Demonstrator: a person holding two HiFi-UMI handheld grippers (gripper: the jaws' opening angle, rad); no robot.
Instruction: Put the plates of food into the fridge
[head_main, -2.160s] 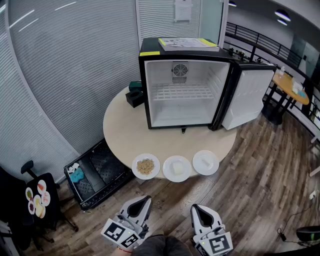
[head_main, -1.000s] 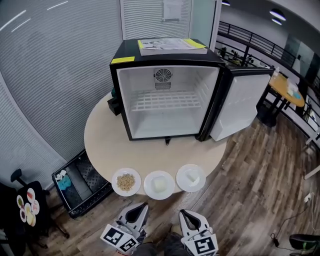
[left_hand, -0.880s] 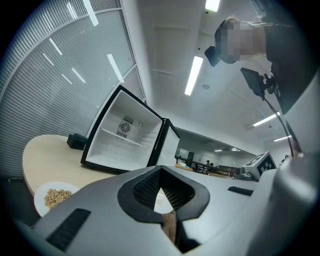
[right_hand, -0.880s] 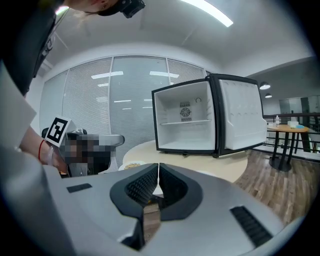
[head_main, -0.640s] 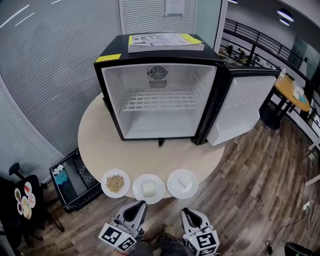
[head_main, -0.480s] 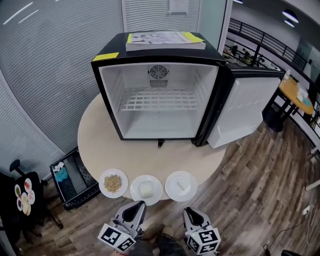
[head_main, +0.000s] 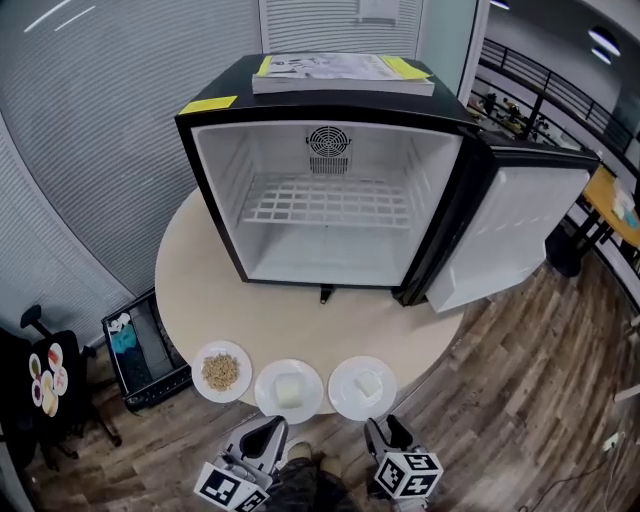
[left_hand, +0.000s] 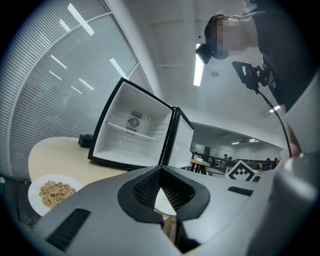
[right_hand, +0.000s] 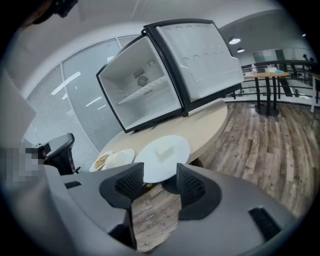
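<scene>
Nothing has gone into the fridge (head_main: 325, 190) yet, as far as I can judge. Its door (head_main: 510, 235) stands swung wide to the right, and the white interior is bare: the wire shelf (head_main: 325, 203) carries nothing and neither does the floor under it. So the opening step looks done, and every plate is yet to be carried across.

I count three plates, all in a row at the near edge of the round worktop (head_main: 200, 290), well apart from the fridge. The left plate (head_main: 221, 371) holds a heap of tan grains like cereal. The middle plate (head_main: 289, 390) and the right plate (head_main: 362, 387) each hold a pale block that I cannot name.

There are two tools, both low and just short of the worktop's edge, and neither touches a plate. The left tool (head_main: 272, 428) has its jaws together at the tips, with nothing gripped. The right tool (head_main: 386, 432) has its jaws apart and opening, with only floorboards between them. In the right gripper view the right plate lies just ahead of that gap, so my guess is that it goes first.

That leaves three plates to lift and three to set inside. The one fridge has one shelf and a floor to take them. One stack of papers (head_main: 342, 72) lies on the fridge top.
</scene>
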